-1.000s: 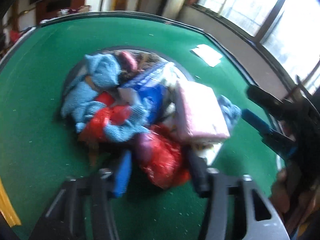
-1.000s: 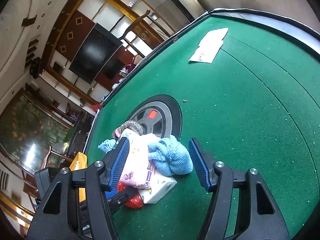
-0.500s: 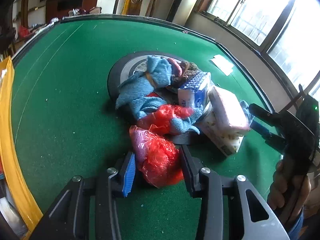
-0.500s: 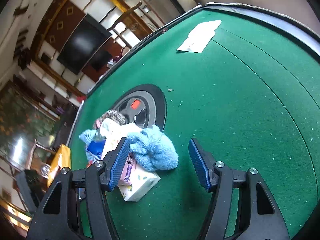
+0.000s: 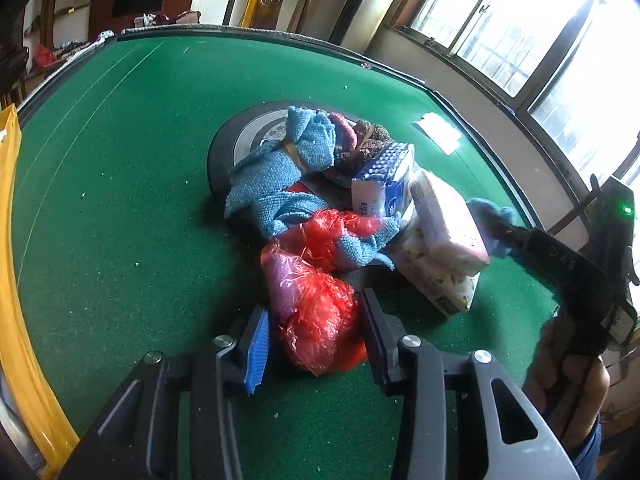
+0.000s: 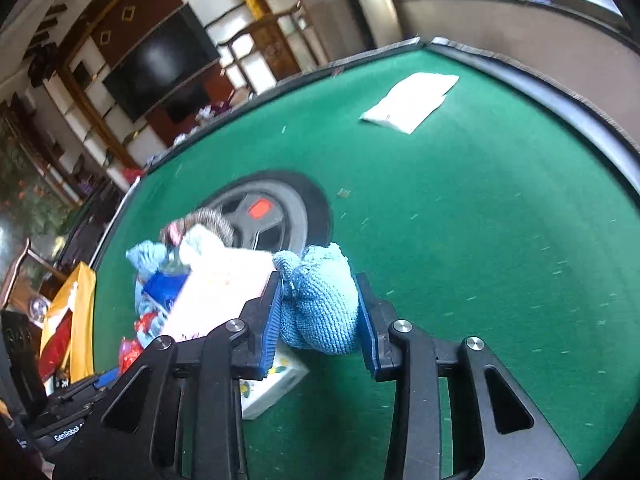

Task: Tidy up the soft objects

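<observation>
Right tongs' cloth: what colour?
Light blue cloth, clearest in the right wrist view.

green felt table [image 5: 120, 184], red plastic bag [image 5: 320, 320], blue cloth [image 6: 320, 300]

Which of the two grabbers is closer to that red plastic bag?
Left. The left gripper straddles the red plastic bag; the right gripper is across the pile, closed on a blue cloth.

daylight from windows [image 5: 540, 20] | glare blown-out | fisheye edges | slight blur
</observation>
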A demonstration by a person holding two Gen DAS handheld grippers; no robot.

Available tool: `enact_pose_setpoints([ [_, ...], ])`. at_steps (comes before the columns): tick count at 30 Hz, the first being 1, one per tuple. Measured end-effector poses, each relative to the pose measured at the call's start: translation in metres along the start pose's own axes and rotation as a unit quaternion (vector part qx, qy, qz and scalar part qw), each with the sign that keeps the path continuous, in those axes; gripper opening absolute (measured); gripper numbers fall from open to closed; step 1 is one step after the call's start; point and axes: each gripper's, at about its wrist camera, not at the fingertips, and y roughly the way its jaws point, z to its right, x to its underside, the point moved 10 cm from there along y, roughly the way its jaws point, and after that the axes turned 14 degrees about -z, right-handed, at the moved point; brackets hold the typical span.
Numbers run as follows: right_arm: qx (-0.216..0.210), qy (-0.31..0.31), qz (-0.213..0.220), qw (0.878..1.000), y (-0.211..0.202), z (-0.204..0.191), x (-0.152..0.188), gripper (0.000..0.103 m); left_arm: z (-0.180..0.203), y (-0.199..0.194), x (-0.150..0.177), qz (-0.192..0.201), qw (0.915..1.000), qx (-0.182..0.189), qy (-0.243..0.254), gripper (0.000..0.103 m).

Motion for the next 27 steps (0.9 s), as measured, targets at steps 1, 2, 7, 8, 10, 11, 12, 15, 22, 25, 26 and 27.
enact_pose_setpoints([
  [1, -0.004, 0.008, 0.009, 1.000, -0.007, 0.004, -0.001, 0.033, 0.001, -0.001, 0.000, 0.003, 1.0000, -0.001, 0.002, 0.042],
  [2, -0.009, 0.014, 0.013, 1.000, -0.011, 0.006, -0.001, 0.033, 0.002, -0.003, 0.000, 0.005, 1.0000, -0.001, 0.006, 0.042],
  [7, -0.027, 0.024, 0.031, 0.999, -0.026, 0.008, -0.001, 0.033, 0.008, -0.016, -0.002, 0.025, 0.9996, 0.001, 0.016, 0.042],
  [8, -0.028, 0.021, 0.036, 0.999, -0.029, 0.006, -0.001, 0.033, 0.009, -0.019, -0.003, 0.028, 0.9995, 0.001, 0.017, 0.042],
  [10, -0.035, 0.009, 0.048, 0.998, -0.037, -0.003, -0.002, 0.033, 0.011, -0.024, -0.005, 0.036, 0.9991, -0.005, 0.022, 0.042],
  [11, -0.038, 0.003, 0.052, 0.998, -0.038, -0.008, -0.001, 0.033, 0.012, -0.027, -0.006, 0.041, 0.9989, -0.007, 0.023, 0.042],
  [12, -0.042, -0.007, 0.055, 0.998, -0.041, -0.015, 0.001, 0.033, 0.011, -0.029, -0.007, 0.043, 0.9988, -0.006, 0.024, 0.042],
  [15, -0.052, -0.036, 0.053, 0.997, -0.041, -0.035, 0.008, 0.033, 0.009, -0.035, -0.009, 0.054, 0.9982, -0.009, 0.023, 0.042],
  [22, -0.062, -0.104, 0.043, 0.992, -0.035, -0.074, 0.022, 0.033, 0.001, -0.066, -0.018, 0.094, 0.9952, -0.018, 0.021, 0.042],
  [25, -0.065, -0.122, 0.033, 0.990, -0.030, -0.087, 0.031, 0.033, -0.007, -0.087, -0.024, 0.120, 0.9925, -0.020, 0.010, 0.042],
  [26, -0.065, -0.127, 0.029, 0.989, -0.029, -0.092, 0.033, 0.033, -0.013, -0.095, -0.026, 0.130, 0.9913, -0.021, 0.004, 0.042],
  [27, -0.067, -0.133, 0.026, 0.989, -0.029, -0.098, 0.037, 0.033, -0.020, -0.103, -0.028, 0.138, 0.9902, -0.023, -0.003, 0.042],
])
